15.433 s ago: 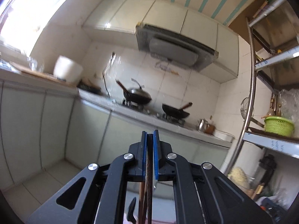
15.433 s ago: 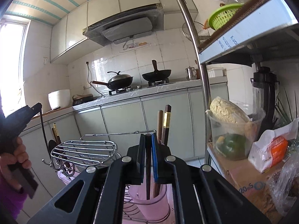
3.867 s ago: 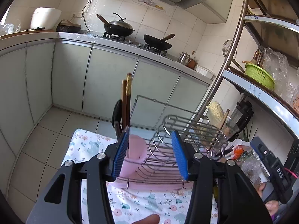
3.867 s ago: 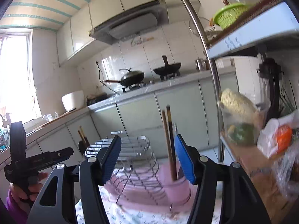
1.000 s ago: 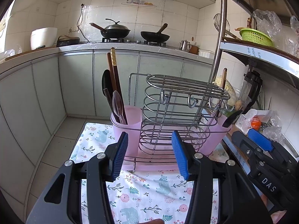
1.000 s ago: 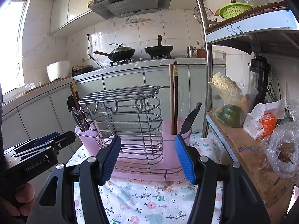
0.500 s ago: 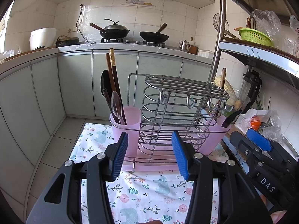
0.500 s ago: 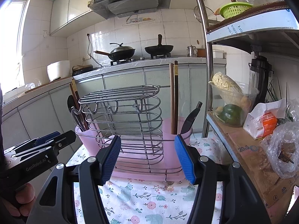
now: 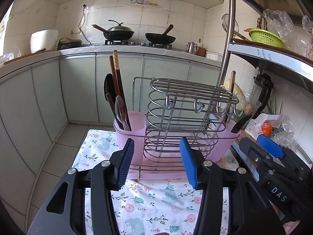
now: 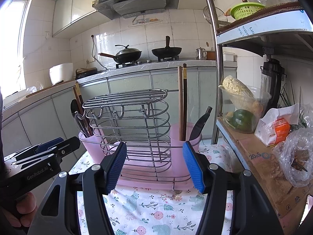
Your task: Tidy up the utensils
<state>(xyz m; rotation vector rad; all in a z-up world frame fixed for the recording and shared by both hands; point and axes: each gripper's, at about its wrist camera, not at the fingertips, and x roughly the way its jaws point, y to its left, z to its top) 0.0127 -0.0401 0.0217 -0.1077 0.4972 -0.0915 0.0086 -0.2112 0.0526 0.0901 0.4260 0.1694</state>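
Left view: your left tongs (image 9: 156, 160) are wide apart and hold nothing; chopsticks (image 9: 117, 82) stand in the rack's pink cup (image 9: 135, 123).

Right view: your right tongs (image 10: 154, 164) gape empty too; more chopsticks (image 10: 182, 101) fill the other cup (image 10: 184, 135). Sorting looks finished; next, check for strays.

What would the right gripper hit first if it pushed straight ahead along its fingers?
Probably the wire rack standing in the pink holder: it fills the gap between the open right gripper fingers. Depth is unclear, so the holder's front edge might meet it first.
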